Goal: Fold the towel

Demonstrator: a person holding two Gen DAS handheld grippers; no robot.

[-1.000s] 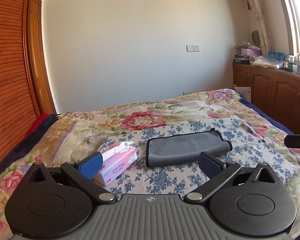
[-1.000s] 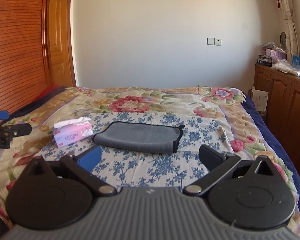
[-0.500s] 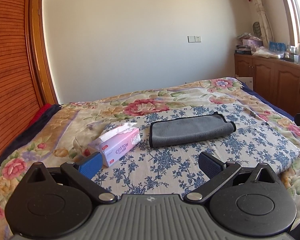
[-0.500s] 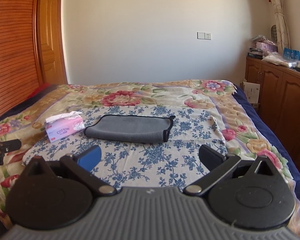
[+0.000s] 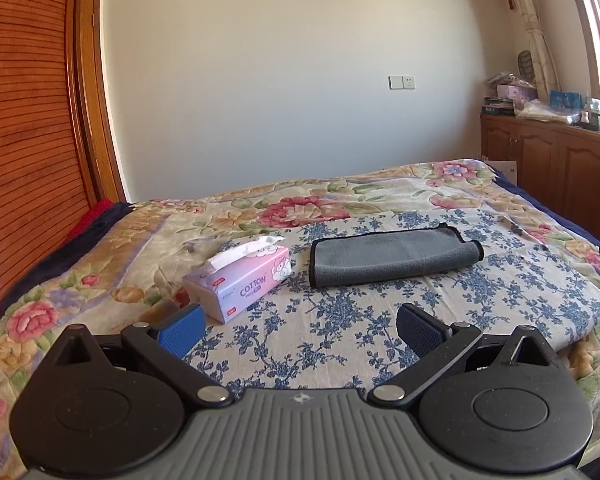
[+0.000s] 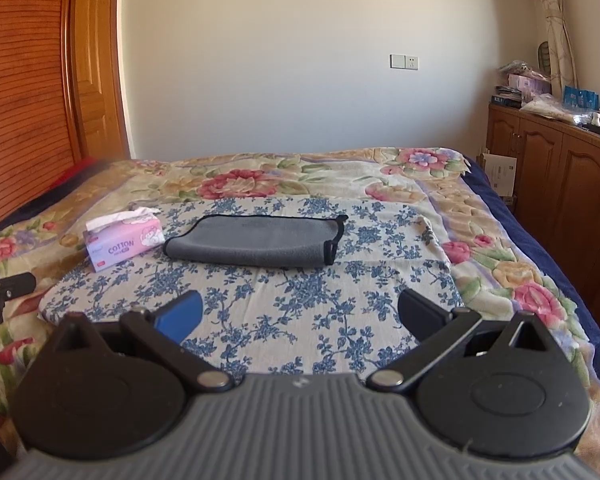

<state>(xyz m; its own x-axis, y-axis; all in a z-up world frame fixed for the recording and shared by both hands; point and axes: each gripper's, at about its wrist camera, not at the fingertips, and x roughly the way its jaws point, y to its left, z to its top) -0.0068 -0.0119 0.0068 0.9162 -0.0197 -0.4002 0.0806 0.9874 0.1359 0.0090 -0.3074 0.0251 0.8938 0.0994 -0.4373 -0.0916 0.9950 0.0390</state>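
A grey towel (image 5: 392,254) with black trim lies folded into a long strip on the blue-flowered cloth (image 5: 340,320) on the bed. It also shows in the right wrist view (image 6: 256,244). My left gripper (image 5: 300,326) is open and empty, held back from the towel above the cloth's near part. My right gripper (image 6: 300,316) is open and empty, also well short of the towel. Part of the left gripper (image 6: 4,292) shows at the left edge of the right wrist view.
A pink tissue box (image 5: 244,278) stands just left of the towel; it also shows in the right wrist view (image 6: 122,242). The bed has a floral blanket (image 6: 500,264). Wooden cabinets (image 6: 560,184) with clutter stand on the right, a wooden wardrobe (image 5: 24,140) on the left.
Both grippers have drawn back and risen a little, so the towel and tissue box sit farther away in each view. The towel has not moved. Both jaws stay open.
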